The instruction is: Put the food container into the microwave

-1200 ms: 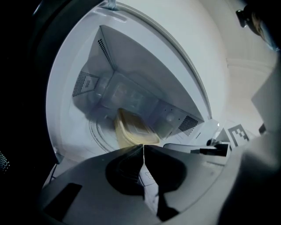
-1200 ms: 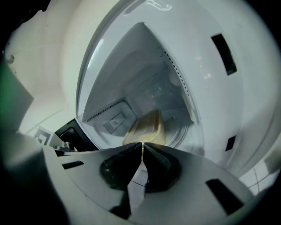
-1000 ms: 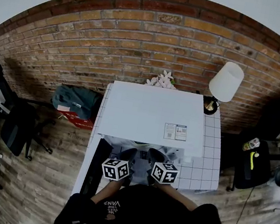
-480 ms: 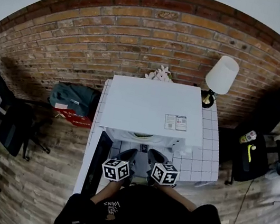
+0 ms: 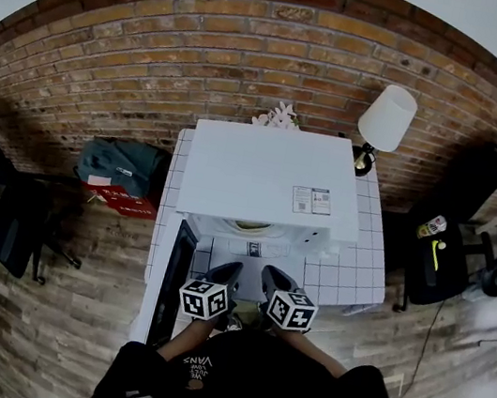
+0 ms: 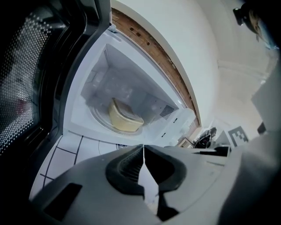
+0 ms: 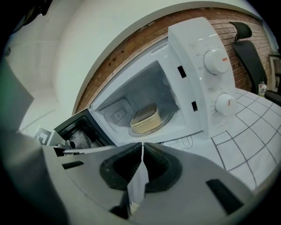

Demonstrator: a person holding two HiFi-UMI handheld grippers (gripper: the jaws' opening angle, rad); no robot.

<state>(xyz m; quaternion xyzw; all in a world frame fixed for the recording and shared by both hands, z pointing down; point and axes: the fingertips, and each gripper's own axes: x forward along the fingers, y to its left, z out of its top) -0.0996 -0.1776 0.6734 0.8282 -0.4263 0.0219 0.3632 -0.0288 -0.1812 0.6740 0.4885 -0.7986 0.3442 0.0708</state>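
Right gripper view | food container (image 7: 145, 119) sits inside open microwave (image 7: 206, 83) | left claw (image 6: 143, 148), right claw (image 7: 142, 147) pressed together, empty | seems light, stiff, slick; grip its rim.

Food container (image 7: 145, 119) inside microwave (image 5: 263, 172), door (image 5: 173, 275) at left, lamp (image 5: 387, 118) behind right

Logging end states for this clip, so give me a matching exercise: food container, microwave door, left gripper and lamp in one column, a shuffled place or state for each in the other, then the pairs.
1. food container
2. microwave door
3. left gripper
4. lamp

A. shut, nothing between its jaws
B. standing on the tiled counter
C. inside the microwave
D. swung open

Pairs: 1-C, 2-D, 3-A, 4-B
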